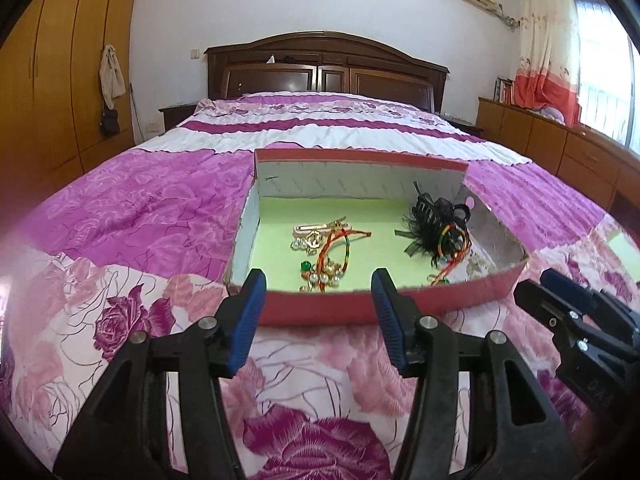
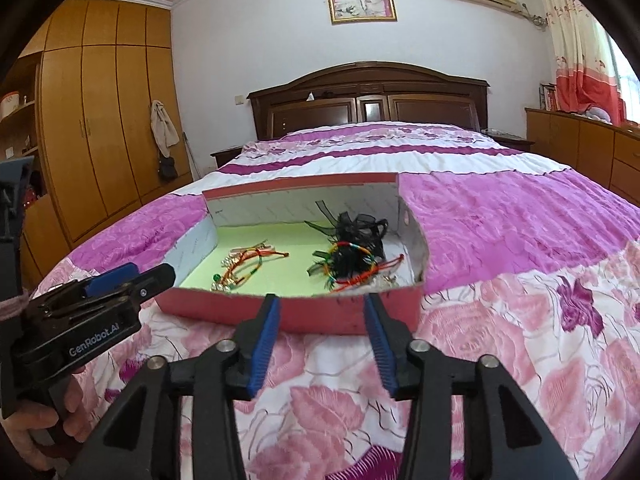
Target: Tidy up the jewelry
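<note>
From the left wrist view, the left hand-held gripper (image 1: pixel 318 292) hovers with its blue-padded fingers (image 1: pixel 250 312) spread wide and nothing between them, just in front of the near wall of a red cardboard box (image 1: pixel 320 310) that sits on the bed (image 1: pixel 120 208). Inside, on the pale green lining, a tangle of red-and-orange cord bracelets (image 1: pixel 334 246) with beads and gold charms lies left of centre, and a black feathered hair clip (image 1: pixel 434 216) with a multicoloured bangle (image 1: pixel 452 238) leaning on it sits toward the right wall. The right hand-held gripper (image 1: pixel 556 288) shows at the right edge beside the box.

From the right wrist view, the right hand-held gripper (image 2: pixel 320 312) is likewise spread and empty, close to the box's near wall (image 2: pixel 320 316). The cord bracelets (image 2: pixel 248 264) lie at left, the hair clip (image 2: pixel 356 224) and bangle (image 2: pixel 352 258) at right. The left hand-held gripper (image 2: pixel 132 276) reaches in from the left, its tip near the box's near-left corner
</note>
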Motion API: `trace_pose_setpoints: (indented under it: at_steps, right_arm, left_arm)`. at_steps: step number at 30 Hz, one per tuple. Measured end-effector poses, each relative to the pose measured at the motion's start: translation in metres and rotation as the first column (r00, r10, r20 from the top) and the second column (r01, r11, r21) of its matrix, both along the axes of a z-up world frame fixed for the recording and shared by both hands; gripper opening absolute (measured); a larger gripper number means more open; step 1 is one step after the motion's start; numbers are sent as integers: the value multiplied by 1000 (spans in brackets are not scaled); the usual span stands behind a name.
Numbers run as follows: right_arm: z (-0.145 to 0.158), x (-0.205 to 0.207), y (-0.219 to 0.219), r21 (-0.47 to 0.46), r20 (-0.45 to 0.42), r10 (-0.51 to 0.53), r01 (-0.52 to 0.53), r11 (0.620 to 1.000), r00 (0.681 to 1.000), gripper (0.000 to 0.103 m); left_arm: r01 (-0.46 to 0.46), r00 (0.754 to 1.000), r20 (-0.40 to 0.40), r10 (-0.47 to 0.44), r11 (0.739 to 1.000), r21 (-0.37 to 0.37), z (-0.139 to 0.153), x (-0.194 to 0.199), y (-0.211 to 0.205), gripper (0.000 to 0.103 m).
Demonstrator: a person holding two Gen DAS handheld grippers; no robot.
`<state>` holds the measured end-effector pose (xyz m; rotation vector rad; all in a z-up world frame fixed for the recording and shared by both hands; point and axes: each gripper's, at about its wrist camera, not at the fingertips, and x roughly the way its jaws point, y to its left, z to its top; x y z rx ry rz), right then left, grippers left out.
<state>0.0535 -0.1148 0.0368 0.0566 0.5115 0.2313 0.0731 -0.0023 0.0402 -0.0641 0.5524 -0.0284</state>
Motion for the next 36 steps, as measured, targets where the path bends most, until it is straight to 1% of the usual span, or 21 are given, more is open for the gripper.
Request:
trace_pose_setpoints:
  at_steps: [10, 17, 36]
  right_arm:
    - [-11, -9, -7, -12, 8, -64, 64, 998, 998, 60]
    - [-20, -10, -10, -7, -16, -78, 78, 997, 997, 61]
    - [-20, -10, -9, -6, -19, -78, 78, 997, 997, 61]
  left_arm:
    - [5, 1000, -11, -5, 999, 37, -15, -10, -11, 56]
    - [4, 1000, -7, -3, 999, 52, -17, -12, -14, 58]
    - [-5, 1000, -13, 5, 999, 50, -20, -11, -13, 58]
